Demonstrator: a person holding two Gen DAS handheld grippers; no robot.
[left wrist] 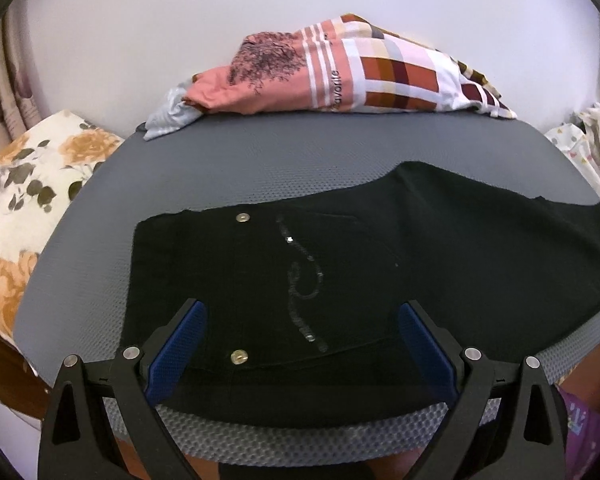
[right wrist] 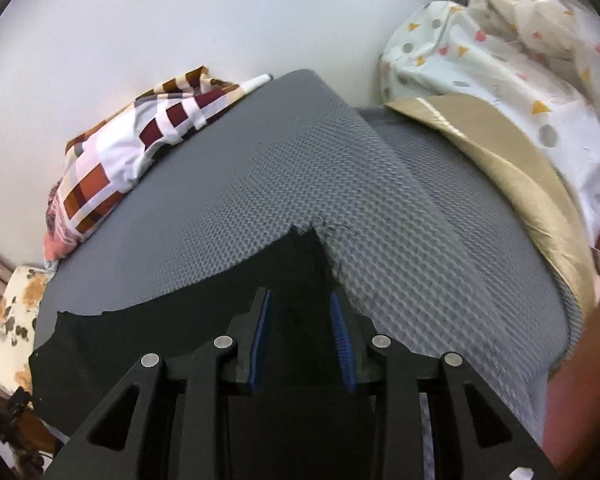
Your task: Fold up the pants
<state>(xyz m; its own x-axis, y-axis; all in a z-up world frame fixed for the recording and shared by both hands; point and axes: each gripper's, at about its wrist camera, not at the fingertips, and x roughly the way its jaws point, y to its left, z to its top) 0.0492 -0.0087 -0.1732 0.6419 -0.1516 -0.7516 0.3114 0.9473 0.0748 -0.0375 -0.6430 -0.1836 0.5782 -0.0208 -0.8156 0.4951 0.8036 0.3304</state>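
Blue-padded left fingers are spread wide over the black pants, lying flat on the grey table. Only the right view shows the right fingers, partly open, straddling the pants' frayed hem; bare mat lies toward 12 o'clock, a patterned cloth beyond.

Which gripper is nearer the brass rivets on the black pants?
Left. The left gripper hangs open right over the rivets; the right gripper is at the pants leg end.
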